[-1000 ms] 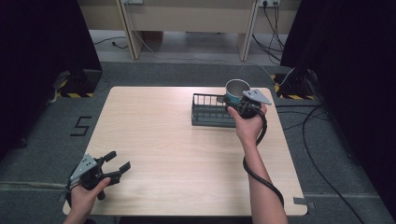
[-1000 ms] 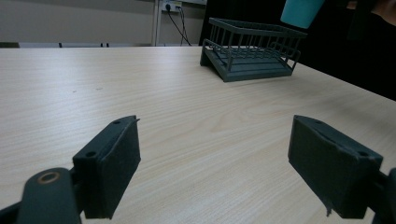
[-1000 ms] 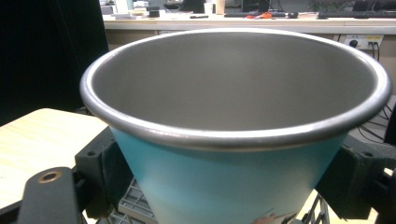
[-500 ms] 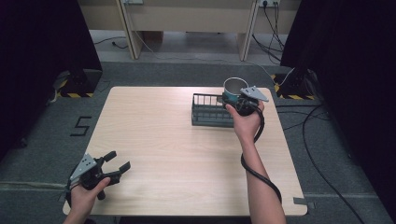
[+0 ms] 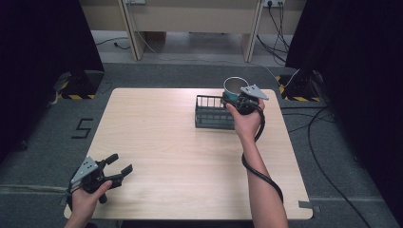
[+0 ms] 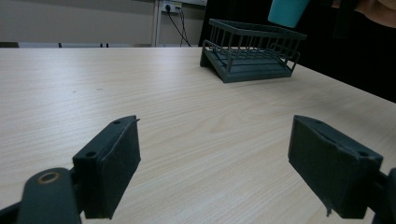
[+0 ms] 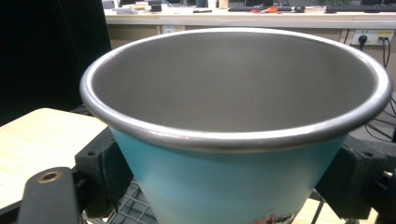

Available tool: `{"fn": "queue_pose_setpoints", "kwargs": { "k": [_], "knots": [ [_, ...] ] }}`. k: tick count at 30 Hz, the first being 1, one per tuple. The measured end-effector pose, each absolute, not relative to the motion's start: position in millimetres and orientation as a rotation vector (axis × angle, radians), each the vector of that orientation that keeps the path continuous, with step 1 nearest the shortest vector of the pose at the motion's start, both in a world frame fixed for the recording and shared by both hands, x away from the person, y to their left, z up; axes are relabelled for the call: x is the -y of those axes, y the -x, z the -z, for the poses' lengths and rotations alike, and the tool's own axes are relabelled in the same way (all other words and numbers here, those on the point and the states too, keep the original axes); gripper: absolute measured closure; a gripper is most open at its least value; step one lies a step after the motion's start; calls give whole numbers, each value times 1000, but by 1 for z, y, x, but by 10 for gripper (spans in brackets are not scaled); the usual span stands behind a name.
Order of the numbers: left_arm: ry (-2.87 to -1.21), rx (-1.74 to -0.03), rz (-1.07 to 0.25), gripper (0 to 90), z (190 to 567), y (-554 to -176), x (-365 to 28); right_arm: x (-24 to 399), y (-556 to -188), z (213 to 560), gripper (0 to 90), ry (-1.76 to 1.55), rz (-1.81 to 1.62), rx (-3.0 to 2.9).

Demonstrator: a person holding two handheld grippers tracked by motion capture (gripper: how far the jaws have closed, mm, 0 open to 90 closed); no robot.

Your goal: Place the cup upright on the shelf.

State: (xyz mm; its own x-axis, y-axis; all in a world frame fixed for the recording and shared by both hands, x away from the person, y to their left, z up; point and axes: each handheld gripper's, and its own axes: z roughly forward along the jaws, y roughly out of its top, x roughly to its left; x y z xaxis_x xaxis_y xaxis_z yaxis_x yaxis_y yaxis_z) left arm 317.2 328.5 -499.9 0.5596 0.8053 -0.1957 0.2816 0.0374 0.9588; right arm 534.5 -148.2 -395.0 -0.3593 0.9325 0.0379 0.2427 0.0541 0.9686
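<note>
A teal cup (image 5: 232,88) with a steel inside hangs upright over the right end of a dark wire rack (image 5: 211,113). My right gripper (image 5: 233,98) is shut on the cup's lower wall. In the right gripper view the cup (image 7: 233,116) sits between both pads (image 7: 103,168), and bars of the rack show beneath it. My left gripper (image 5: 119,166) stands open with nothing in it at the table's near left corner, low over the wood. The left gripper view has its jaws wide apart (image 6: 217,172), the rack (image 6: 250,58) far ahead, and the cup's base (image 6: 287,11) above it.
The rack stands on the far right part of the light wooden table (image 5: 161,142). Cables (image 5: 328,142) lie on the grey floor to the right. Desk legs (image 5: 130,28) and dark curtains stand beyond the far edge.
My right gripper has carried the cup slightly left and farther away, over the rack's right end. The left gripper has stayed still.
</note>
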Motion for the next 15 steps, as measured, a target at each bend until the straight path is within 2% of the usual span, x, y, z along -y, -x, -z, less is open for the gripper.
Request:
{"fn": "queue_pose_setpoints", "kwargs": {
  "k": [15],
  "knots": [
    [-1527, -962, -516, 162, 500, -317, -329, 141, -544, 399, 173, -1212, -1336, -1693]
  ]
}}
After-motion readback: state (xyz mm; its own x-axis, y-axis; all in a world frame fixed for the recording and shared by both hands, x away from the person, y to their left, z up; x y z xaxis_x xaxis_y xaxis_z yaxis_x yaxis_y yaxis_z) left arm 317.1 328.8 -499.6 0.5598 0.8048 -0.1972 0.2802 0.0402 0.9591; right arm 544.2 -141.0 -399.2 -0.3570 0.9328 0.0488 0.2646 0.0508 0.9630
